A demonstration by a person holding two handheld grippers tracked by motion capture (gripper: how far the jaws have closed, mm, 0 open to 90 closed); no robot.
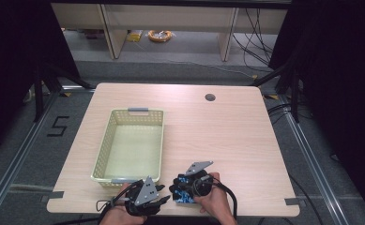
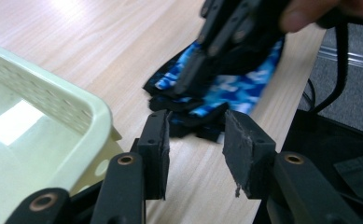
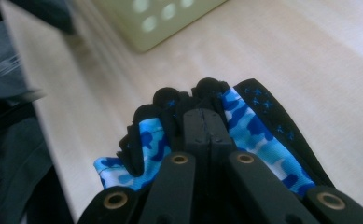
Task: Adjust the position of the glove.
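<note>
While the blue camo glove [image 1: 185,190] lies on the table [image 1: 227,136] near its front edge, just right of the basket's near corner, my right gripper [image 3: 206,125] is clamped on it: jaws fully together, fabric bunched around the pads. Glove is blue camouflage with black trim, fingers curled up past the jaw tips in the right gripper view. My left gripper [image 2: 195,140] sits just beside it, jaws parted, nothing pressed between the pads; glove edge lies just beyond the tips, contact hard to call from that blurred view. Pale green basket [image 1: 106,140] stands on the left half of the table, close to my left gripper. My hands come in from the front edge.
</note>
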